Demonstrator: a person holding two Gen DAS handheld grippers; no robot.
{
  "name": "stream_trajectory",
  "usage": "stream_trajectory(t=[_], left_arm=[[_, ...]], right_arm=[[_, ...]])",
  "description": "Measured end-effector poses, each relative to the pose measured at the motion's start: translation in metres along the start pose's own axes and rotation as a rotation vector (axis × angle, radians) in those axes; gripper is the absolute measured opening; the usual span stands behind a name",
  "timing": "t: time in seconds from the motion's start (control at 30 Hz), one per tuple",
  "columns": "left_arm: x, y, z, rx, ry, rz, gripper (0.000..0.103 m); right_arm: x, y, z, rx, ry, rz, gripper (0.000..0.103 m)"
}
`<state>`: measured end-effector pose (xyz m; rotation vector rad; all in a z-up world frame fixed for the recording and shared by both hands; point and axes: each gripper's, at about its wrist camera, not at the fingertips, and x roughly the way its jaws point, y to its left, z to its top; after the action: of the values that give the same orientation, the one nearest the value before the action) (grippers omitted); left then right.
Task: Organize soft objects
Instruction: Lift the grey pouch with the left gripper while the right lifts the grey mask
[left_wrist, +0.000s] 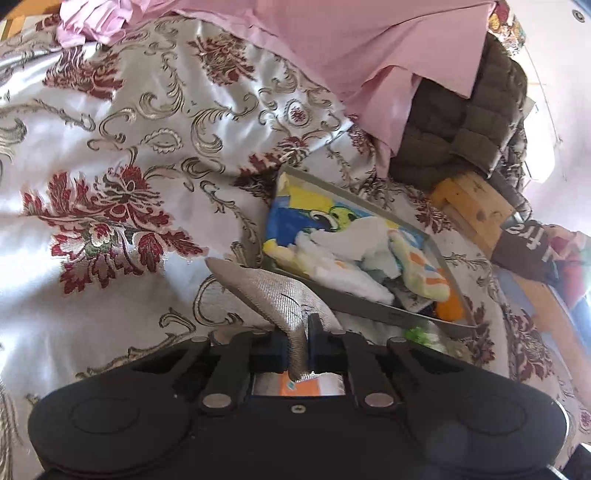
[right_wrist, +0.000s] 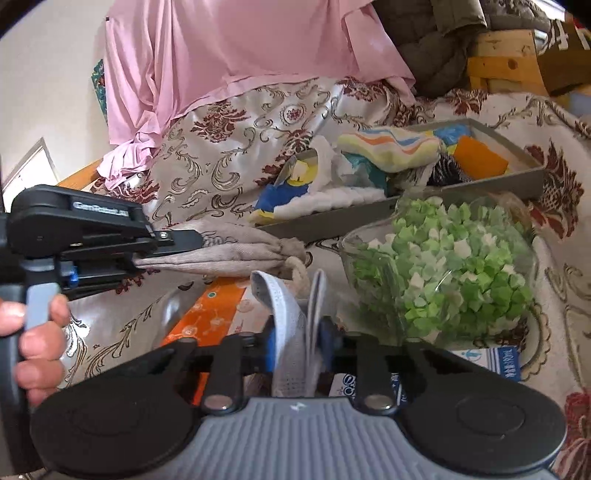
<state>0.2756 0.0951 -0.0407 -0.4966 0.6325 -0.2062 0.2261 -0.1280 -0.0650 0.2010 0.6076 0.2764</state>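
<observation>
Beige cloth (left_wrist: 266, 291) sits pinched tight in my left claw (left_wrist: 297, 343), at 6 o'clock below the grey tray (left_wrist: 369, 308) of soft things. My right claw (right_wrist: 297, 343) is clamped on a white mesh fabric (right_wrist: 291, 332) — its lower end is hidden behind the fingers. Lettering on the left gripper's side is too blurred to read, and the blue-and-white packet (right_wrist: 506, 360) at 4 o'clock is cut off.

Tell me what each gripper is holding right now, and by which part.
Left gripper pinches the beige cloth pouch by one end. Right gripper clamps a white mesh fabric piece at its folded middle.
</observation>
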Motion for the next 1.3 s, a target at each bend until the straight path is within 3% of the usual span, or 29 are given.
stream_trajectory(t=[0.07,0.53,0.8,1.0,1.3], left_arm=[[-0.011,-0.005,-0.003,0.001,0.000,-0.005,0.009],[-0.070,-0.031,-0.047,-0.034,0.026,-0.008,0.007],[-0.078,-0.034,-0.066,-0.042,0.071,0.062,0.007],[-0.068,-0.025,-0.071,-0.056,0.104,0.143,0.020],[-0.059,-0.012,-0.071,-0.159,0.129,0.135,0.033]], right_arm=[[-0.007,0.002,0.000,-0.013,-0.013,-0.003,0.013],[-0.067,-0.005,-0.002,-0.028,-0.075,-0.007,0.011],[-0.069,-0.007,-0.004,-0.036,-0.056,-0.034,0.011],[-0.057,-0.012,-0.006,-0.017,-0.013,-0.055,0.012],[-0.047,-0.013,-0.009,-0.014,0.011,-0.060,0.013]])
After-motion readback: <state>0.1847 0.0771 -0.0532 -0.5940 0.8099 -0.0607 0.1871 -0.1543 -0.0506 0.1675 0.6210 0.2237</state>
